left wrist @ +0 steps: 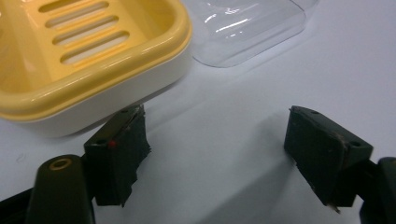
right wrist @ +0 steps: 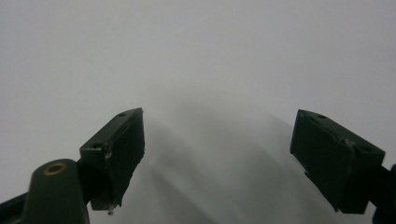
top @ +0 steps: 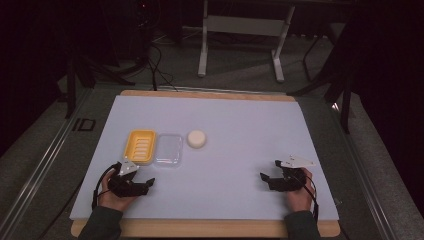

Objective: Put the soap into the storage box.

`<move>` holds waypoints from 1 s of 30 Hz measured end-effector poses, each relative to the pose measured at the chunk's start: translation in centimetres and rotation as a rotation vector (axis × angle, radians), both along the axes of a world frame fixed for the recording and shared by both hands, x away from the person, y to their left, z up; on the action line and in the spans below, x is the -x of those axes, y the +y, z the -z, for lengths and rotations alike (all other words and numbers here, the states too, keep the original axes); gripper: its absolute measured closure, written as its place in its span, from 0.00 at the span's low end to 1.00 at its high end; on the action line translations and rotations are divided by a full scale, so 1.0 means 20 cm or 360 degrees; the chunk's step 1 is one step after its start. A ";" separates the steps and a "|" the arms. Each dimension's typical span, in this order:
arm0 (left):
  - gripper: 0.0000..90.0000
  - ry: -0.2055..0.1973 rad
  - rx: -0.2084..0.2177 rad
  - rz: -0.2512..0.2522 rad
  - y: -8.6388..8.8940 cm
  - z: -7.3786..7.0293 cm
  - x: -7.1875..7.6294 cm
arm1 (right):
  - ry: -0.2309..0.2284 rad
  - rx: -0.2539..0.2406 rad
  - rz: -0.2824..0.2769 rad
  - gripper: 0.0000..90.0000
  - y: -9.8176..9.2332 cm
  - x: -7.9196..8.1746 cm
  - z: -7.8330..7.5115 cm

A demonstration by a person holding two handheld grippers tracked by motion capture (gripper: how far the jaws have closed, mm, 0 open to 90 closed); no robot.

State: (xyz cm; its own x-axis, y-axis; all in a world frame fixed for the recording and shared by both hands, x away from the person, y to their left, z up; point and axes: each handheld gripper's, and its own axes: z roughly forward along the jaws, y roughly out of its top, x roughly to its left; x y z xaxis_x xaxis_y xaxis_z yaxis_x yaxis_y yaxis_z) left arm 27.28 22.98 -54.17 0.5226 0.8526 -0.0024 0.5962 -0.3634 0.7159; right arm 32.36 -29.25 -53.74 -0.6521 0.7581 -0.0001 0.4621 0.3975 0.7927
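A yellow slotted soap dish (top: 140, 146) lies left of centre on the white mat, with a clear plastic lid (top: 168, 149) beside it on the right. A round white soap (top: 196, 138) sits just right of the lid. My left gripper (top: 145, 176) rests on the mat just in front of the dish, jaws open and nothing between them. In the left gripper view the dish (left wrist: 84, 56) and lid (left wrist: 247, 28) lie close ahead of the gripper (left wrist: 217, 140). My right gripper (top: 270, 170) rests near the front right, open over bare mat, as the right gripper view shows (right wrist: 219, 149).
The white mat (top: 240, 165) covers a wooden table (top: 200, 228). Beyond the far edge stand a table frame's legs (top: 240, 45) and cables on a dark floor. Metal rails run along both sides.
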 end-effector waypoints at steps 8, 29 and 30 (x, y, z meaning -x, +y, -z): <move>0.36 0.0024 -0.0043 0.0119 -0.03 -0.03 -0.02 | -0.0029 0.0081 -0.0022 0.19 0.03 0.01 0.00; 0.36 -0.0060 -0.0152 0.0482 -0.08 -0.27 -0.08 | -0.0048 0.0117 -0.0044 0.20 0.04 0.02 0.00; 0.36 -0.0071 -0.0151 0.0492 -0.08 -0.28 -0.09 | -0.0051 0.0118 -0.0048 0.20 0.04 0.02 0.00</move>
State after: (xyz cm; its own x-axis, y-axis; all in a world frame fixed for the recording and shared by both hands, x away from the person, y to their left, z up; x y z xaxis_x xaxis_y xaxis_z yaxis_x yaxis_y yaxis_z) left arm 29.03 21.31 -48.58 0.7544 0.6490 0.0982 0.4162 -0.5887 0.6930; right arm 31.97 -28.46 -53.83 -0.6737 0.7351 -0.0766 0.4237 0.4691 0.7749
